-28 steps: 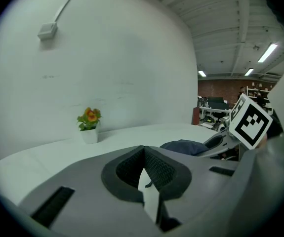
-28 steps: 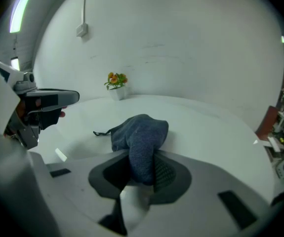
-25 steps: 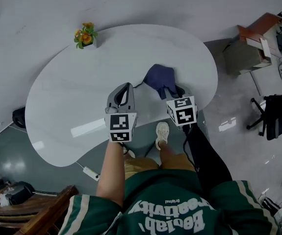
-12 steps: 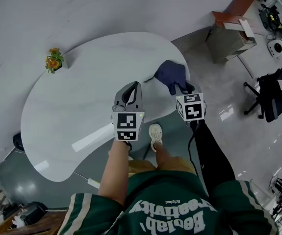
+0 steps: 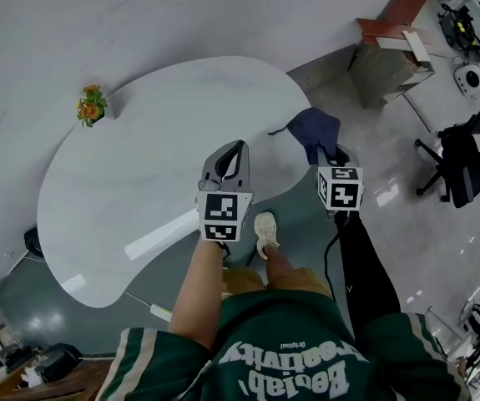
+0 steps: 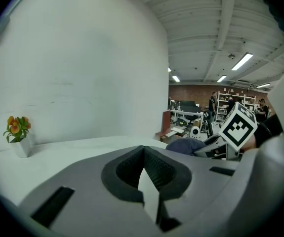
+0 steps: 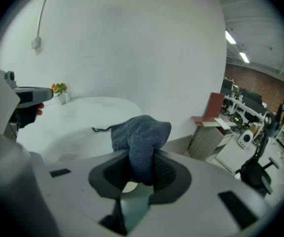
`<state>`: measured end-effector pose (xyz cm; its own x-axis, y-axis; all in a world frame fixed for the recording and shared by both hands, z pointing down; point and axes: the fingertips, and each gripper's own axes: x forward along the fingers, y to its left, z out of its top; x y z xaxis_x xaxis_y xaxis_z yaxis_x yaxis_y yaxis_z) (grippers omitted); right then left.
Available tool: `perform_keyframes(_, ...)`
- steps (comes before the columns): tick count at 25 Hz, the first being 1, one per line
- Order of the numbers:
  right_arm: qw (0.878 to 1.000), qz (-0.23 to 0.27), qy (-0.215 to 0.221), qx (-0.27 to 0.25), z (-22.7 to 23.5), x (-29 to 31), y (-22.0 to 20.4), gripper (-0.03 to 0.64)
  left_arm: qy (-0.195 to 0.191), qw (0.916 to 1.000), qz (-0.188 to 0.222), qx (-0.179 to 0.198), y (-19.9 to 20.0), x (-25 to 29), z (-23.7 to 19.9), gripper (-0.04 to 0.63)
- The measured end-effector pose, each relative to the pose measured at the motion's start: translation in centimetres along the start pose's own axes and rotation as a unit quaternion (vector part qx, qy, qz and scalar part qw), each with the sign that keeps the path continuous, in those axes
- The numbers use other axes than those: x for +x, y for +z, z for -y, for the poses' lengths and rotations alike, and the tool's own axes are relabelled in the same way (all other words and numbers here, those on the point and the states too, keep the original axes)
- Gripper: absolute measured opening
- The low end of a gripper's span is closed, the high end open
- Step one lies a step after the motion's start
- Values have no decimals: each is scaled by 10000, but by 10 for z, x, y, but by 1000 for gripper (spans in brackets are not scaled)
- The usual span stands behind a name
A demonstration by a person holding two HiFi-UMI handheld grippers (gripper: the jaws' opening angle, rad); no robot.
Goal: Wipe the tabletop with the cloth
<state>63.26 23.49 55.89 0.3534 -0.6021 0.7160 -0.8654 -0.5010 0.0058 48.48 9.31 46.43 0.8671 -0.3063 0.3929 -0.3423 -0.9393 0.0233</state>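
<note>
Cloth [image 5: 313, 127]: dark blue, bunched, at the right rim of the tabletop [image 5: 139, 157]; contact with the surface unclear.
Right tool [image 5: 323, 151]: jaws clamped on the cloth's near end, likely to drag it as a wiping pad.
Left tool [image 5: 238, 150]: jaws together, empty, apparently idle.
Cloth axis: runs forward from the jaws; 1 thin strand trails left.

Lower end of cloth [image 7: 142, 132] hidden between right gripper [image 7: 141, 171] fingers [image 7: 169, 172]. Tabletop [image 5: 139, 161] near edge partly behind left gripper [image 5: 233, 151]. Office chair [image 5: 463, 164] cut by right edge. Far shelves [image 6: 229, 101] too small to read.
</note>
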Motion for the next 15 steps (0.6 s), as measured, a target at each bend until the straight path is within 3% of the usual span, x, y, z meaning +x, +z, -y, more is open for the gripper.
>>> perform_keyframes(4,9985,460,280,109,-28,-20,17,92,207,9998,-33,-12,-5,-27,-19,0)
perform_keyframes(6,9958,646,648,20,-64,-24,29,92,469,9989,-25,1,-7,-49,-37,0)
perform_keyframes(11,9809,884,1702,-333,-192,-22,48,92,1231,9923,122,19,-17,-126,-102,0)
perform_keyframes(15,9623,945,2453,-703,-319,-36,46,92,1865,9824,74,-106,-47,-209,-164,0)
